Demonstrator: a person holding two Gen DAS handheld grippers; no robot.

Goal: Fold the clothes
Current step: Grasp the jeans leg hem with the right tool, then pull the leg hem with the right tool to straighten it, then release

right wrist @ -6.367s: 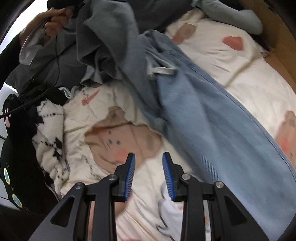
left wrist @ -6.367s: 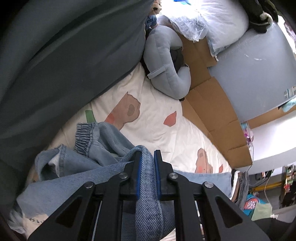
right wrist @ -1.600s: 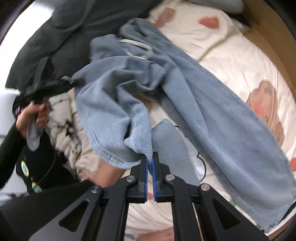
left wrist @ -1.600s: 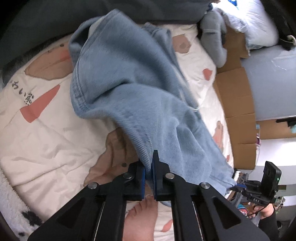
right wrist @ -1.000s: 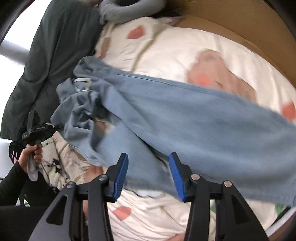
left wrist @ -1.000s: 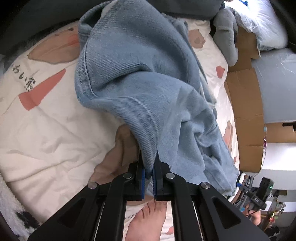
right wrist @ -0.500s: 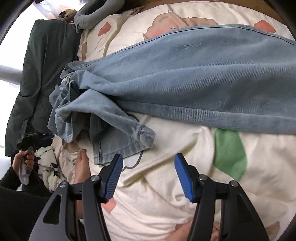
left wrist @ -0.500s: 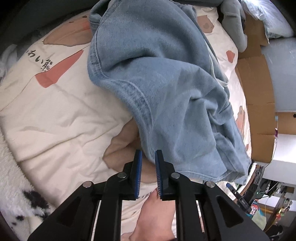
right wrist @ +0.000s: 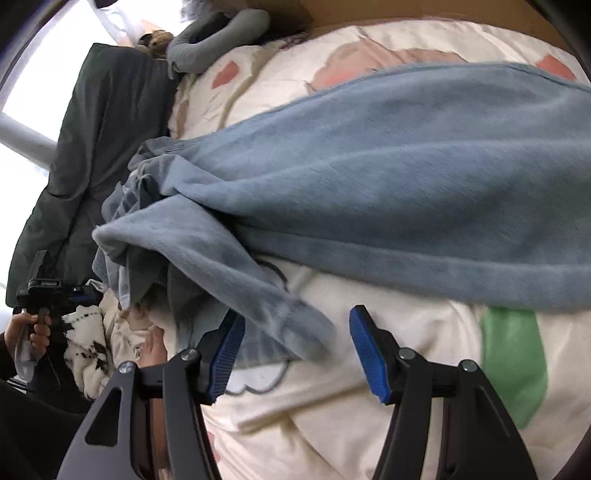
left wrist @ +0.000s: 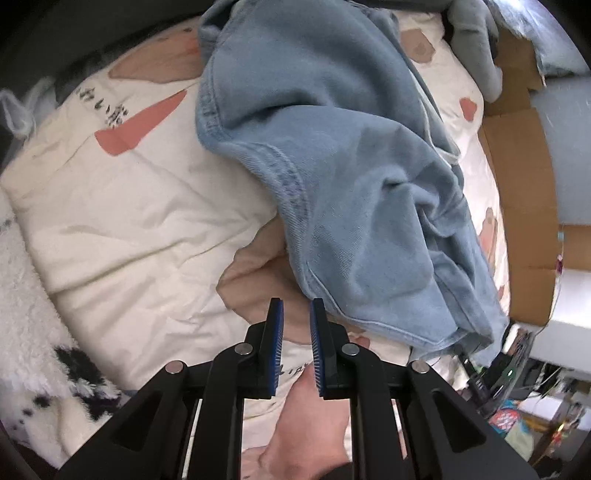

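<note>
- While our left gripper points down at the bed, its blue pads stand a narrow gap apart with nothing between them; the hem of the light-blue jeans lies just beyond and to the right of its tips, not touching them.
- We see the jeans heaped on the cream cartoon-print duvet, waistband toward the top of the left wrist view, folds bunched toward the right.
- A bare foot shows below the left gripper's fingers.
- Our right gripper stands with its jaws well apart; a trouser-leg cuff of the jeans lies between the two pads, close by the left pad, and the pads do not press on it.
- From the right wrist view, the other trouser leg stretches across the duvet above the gripper, toward the right edge.
- A dark green blanket lies at the far left, a grey plush toy beyond it.
</note>
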